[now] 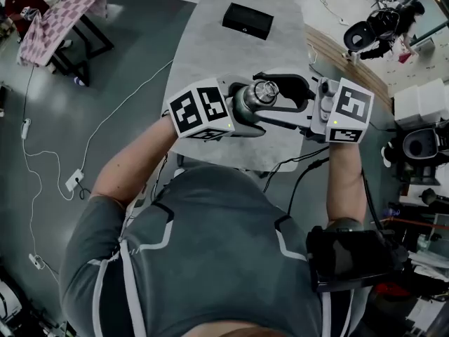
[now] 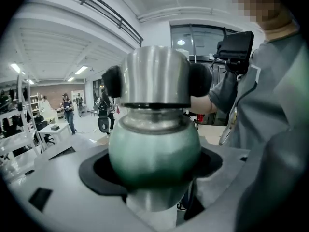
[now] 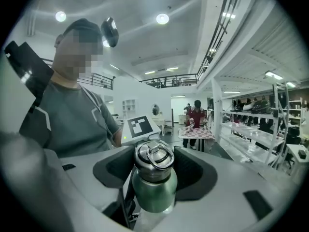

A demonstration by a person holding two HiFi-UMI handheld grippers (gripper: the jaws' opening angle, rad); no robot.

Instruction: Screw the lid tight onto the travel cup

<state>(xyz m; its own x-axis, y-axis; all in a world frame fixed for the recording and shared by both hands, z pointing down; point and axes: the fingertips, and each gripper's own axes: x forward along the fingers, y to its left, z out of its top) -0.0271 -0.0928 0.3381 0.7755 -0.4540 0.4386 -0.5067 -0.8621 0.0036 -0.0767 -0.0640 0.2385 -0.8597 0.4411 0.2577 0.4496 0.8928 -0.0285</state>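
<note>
The travel cup (image 1: 245,107) has a green body (image 2: 154,149) and a steel lid (image 1: 265,91) with a ring on top (image 3: 154,156). It is held upright in the air above the table's near edge. My left gripper (image 1: 242,118) comes in from the left and is shut on the green body (image 3: 153,192), which fills the space between its jaws (image 2: 153,173). My right gripper (image 1: 261,100) reaches in from the right. Its black pads (image 2: 200,79) press both sides of the lid (image 2: 154,76). The lid sits between that gripper's jaws (image 3: 154,170).
A grey marble table (image 1: 210,34) lies below the cup, with a black box (image 1: 247,21) at its far end. Cables and a power strip (image 1: 74,181) run over the floor at left. A table under a checked cloth (image 1: 63,16) stands far left. People stand in the distance.
</note>
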